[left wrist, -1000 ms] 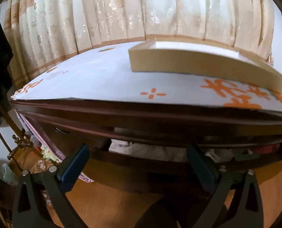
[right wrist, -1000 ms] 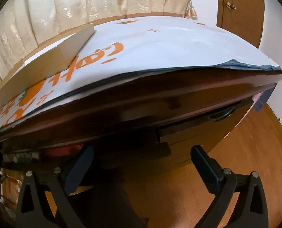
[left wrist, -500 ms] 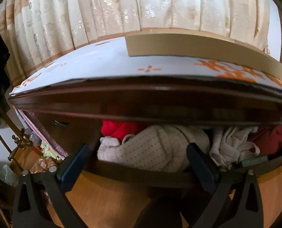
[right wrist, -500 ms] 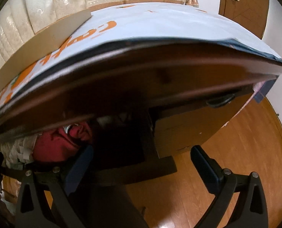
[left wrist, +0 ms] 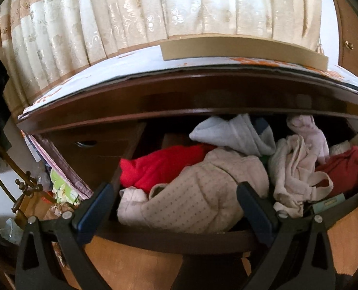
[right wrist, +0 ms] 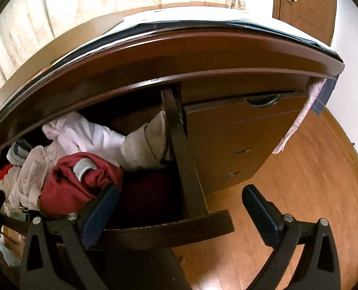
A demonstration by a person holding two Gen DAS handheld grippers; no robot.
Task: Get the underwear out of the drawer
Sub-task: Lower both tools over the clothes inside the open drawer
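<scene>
Open drawer stuffed with underwear.
Left gripper and right gripper, low in frame, both spread apart, holding nothing.

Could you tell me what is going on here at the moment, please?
A person holds a gripper in each hand in front of an open drawer stuffed with clothes. The left gripper is open, facing a beige dotted garment. The right gripper is open and empty near a dark red garment. Nothing is gripped yet.
</scene>
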